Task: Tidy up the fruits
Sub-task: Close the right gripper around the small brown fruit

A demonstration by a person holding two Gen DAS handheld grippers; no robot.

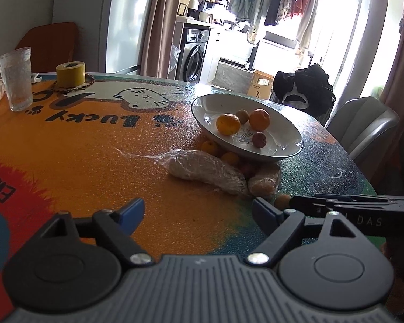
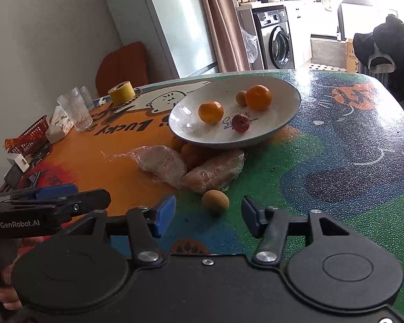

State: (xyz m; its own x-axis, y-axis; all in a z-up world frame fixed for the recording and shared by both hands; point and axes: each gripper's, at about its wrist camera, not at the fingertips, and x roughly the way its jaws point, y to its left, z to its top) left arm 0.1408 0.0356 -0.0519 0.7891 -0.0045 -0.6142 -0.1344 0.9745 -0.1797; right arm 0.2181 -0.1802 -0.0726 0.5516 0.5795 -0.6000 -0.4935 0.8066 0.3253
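Brown fruit (image 2: 215, 200) between open jaws

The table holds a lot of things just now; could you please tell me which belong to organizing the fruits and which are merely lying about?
For the job:
- white bowl, tilted on loose fruit
- two oranges and two small fruits in it
- small round brown fruit before the right gripper

Lying about:
- two plastic-wrapped items
- yellow tape roll
- drinking glasses
- tissue pack
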